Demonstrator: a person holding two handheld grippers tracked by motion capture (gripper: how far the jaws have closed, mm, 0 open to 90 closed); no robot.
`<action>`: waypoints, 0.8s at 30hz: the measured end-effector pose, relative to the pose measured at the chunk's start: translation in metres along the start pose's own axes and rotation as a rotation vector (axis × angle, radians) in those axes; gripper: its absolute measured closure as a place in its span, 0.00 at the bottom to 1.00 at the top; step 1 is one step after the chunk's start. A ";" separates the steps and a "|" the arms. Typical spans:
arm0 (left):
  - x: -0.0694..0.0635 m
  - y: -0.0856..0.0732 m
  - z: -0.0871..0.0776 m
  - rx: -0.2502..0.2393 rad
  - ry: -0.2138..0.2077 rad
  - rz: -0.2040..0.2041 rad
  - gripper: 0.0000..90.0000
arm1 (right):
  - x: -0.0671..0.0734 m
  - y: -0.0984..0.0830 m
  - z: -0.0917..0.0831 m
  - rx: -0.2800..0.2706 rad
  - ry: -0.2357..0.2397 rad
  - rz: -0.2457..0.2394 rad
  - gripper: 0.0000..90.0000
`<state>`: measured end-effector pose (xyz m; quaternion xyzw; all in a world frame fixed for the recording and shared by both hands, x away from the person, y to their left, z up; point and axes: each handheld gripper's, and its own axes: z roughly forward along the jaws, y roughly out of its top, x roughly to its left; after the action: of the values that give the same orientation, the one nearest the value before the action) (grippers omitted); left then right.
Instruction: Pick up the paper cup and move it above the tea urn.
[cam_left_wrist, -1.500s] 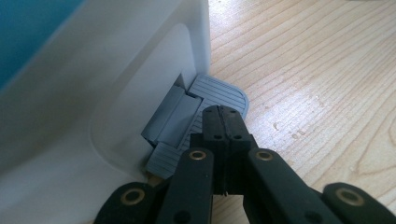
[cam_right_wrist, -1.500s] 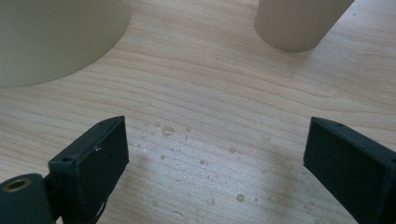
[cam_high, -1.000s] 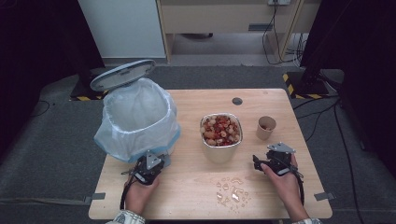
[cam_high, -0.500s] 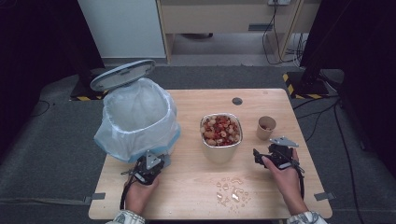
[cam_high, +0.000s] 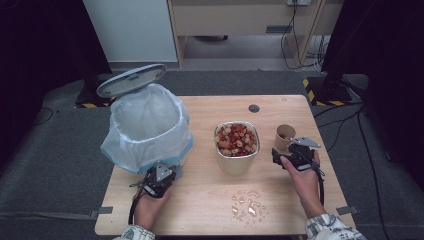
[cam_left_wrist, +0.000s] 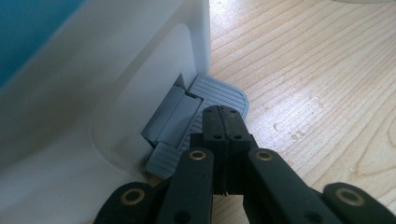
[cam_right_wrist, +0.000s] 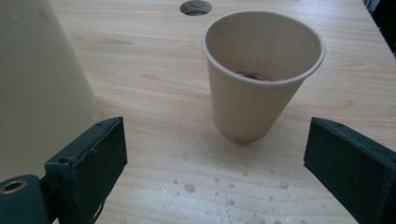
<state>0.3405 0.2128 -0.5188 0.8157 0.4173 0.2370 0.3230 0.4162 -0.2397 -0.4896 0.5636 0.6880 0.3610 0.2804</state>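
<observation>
The bin pedal (cam_left_wrist: 205, 109) is held down by the closed left tongs (cam_left_wrist: 223, 114). The paper cup (cam_right_wrist: 262, 70) stands on the tabletop (cam_right_wrist: 140, 60) ahead of the right tongs (cam_right_wrist: 215, 154), which have just been opened wide; it should be gripped gently, mid-wall, to avoid crushing.

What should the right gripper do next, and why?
Probably ease forward until the open jaws straddle the cup, then close. The right gripper faces the upright cup with its jaws, which have just been opening, spread wider than it and nothing between them yet. The left gripper, shut, presses down on the bin's pedal, and the lid stands open.
</observation>
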 end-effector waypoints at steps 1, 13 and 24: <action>0.000 0.000 0.000 0.000 0.001 0.001 1.00 | -0.001 0.002 0.002 -0.002 -0.001 0.000 0.07; 0.000 0.000 0.000 -0.002 0.000 -0.001 1.00 | -0.013 0.012 0.027 -0.035 -0.017 0.034 0.07; 0.001 -0.001 0.000 -0.007 -0.005 -0.009 1.00 | -0.018 0.014 0.051 -0.037 -0.035 0.017 0.12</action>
<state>0.3406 0.2134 -0.5193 0.8133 0.4193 0.2351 0.3277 0.4684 -0.2471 -0.5080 0.5703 0.6713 0.3662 0.3000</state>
